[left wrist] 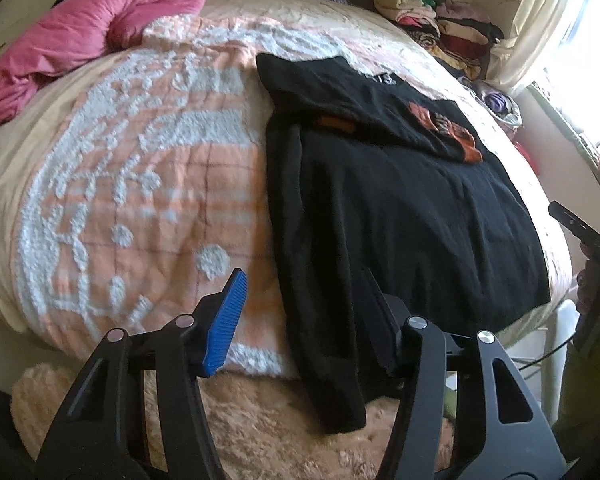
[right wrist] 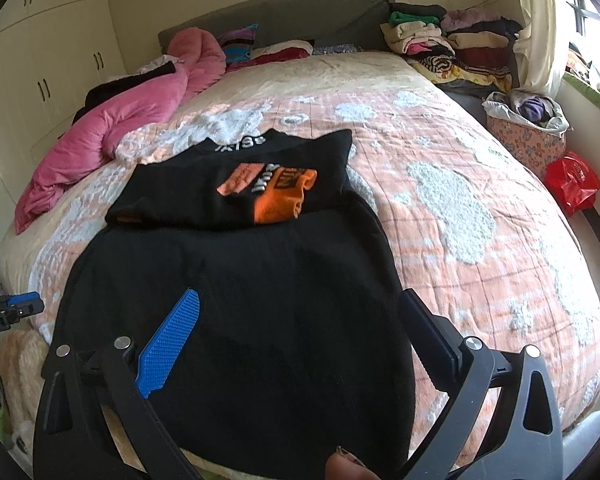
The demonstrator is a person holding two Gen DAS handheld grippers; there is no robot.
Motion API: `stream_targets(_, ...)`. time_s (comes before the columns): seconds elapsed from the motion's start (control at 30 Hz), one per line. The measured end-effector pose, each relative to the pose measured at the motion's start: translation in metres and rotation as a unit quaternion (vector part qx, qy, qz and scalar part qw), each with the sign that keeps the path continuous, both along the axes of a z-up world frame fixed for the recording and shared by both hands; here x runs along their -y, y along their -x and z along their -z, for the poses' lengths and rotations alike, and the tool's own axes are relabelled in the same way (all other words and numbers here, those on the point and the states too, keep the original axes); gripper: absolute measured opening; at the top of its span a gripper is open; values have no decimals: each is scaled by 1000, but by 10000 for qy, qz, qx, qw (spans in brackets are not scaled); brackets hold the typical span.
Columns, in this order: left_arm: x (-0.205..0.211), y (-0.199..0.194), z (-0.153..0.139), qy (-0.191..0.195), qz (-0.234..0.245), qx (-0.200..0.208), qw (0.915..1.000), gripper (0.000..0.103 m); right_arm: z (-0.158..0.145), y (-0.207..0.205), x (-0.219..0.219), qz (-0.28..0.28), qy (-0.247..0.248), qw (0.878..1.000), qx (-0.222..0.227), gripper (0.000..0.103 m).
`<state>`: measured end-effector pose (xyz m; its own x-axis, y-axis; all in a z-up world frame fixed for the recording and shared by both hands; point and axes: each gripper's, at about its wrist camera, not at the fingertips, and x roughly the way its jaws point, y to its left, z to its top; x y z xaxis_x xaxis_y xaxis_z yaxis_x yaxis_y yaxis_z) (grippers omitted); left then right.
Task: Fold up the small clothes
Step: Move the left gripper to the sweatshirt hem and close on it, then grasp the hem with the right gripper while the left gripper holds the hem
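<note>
Black garment [left wrist: 400, 208] is lying flat on the bed [left wrist: 140, 184], its far end already doubled back so the orange print [right wrist: 276, 192] is facing up, and its near hem is hanging over the bed edge toward the person. Left claw [left wrist: 304, 312] is hovering over the garment's left near edge: its blue pad [left wrist: 226, 320] is sitting over the quilt just beside the cloth, the dark finger is over the black fabric, and the jaws are standing apart with the cloth edge between them but not pinched. Right claw [right wrist: 300, 344] is hanging over the near middle-to-right part of the same garment, jaws wide open, nothing held; a fingertip of the person is showing at the bottom of the right wrist view. Judgement: the step in hand is taking the two near corners for the next fold. To do it well, each claw should be biting only the garment's top layers at the hem corners, not the tufted quilt beneath, so both should be coming down with one pad slipped under the overhanging edge. The grips should be symmetrical about the garment's centre line, so the lifted hem is staying straight and landing square on the folded part. Risk: the fuzzy fabric dragging and wrinkling if pulled low.
</note>
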<state>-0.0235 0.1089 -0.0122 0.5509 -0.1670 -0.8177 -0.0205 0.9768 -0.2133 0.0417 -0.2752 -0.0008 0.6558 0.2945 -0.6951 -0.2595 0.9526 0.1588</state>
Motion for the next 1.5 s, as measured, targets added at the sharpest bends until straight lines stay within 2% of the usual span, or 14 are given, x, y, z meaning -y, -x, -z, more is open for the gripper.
stream_targets(0.2,1,3,9,171,49,-178,9997,48,10,8,6,-16,122,9999,-118,99)
stream_targets(0.37,5,7,20,322,148,-398,9986,38,18,16,13,-12,219,9995,-229,99)
stream_targets(0.8,17,6,50,444,213,-896,9948,33,38,38,34,-106,487,9968,-630,99)
stream_targets(0.9,16,6,53,490,194,-873,9948,18,42,43,40,-130,525,9958,-733,99)
stream_targets(0.93,15,5,54,530,177,-874,9946,8,44,45,43,-130,526,9955,-774,99)
stream_targets(1.13,6,8,39,614,138,-637,9960,4,52,49,53,-145,431,9939,-1003,97)
stream_targets(1.17,2,10,34,634,97,-563,9964,4,54,49,55,-146,404,9936,-1044,94)
stream_targets(1.2,-1,11,30,647,84,-517,9965,4,55,49,55,-147,391,9934,-1064,78)
stream_targets(1.23,-3,12,27,662,59,-475,9967,4,57,49,56,-173,340,9930,-1122,68)
stream_targets(1.3,-7,13,23,705,24,-425,9966,4,62,48,57,-179,274,9918,-1238,65)
stream_targets(1.37,-7,13,24,697,28,-434,9966,4,68,46,56,-162,322,9904,-1336,56)
stream_targets(1.4,-7,12,26,698,32,-464,9965,4,71,46,56,-151,368,9899,-1358,47)
stream_targets(1.43,-7,12,27,693,37,-492,9964,4,71,48,56,-185,390,9900,-1342,30)
stream_targets(1.5,-6,11,31,674,56,-566,9961,4,68,51,56,-300,367,9904,-1300,7)
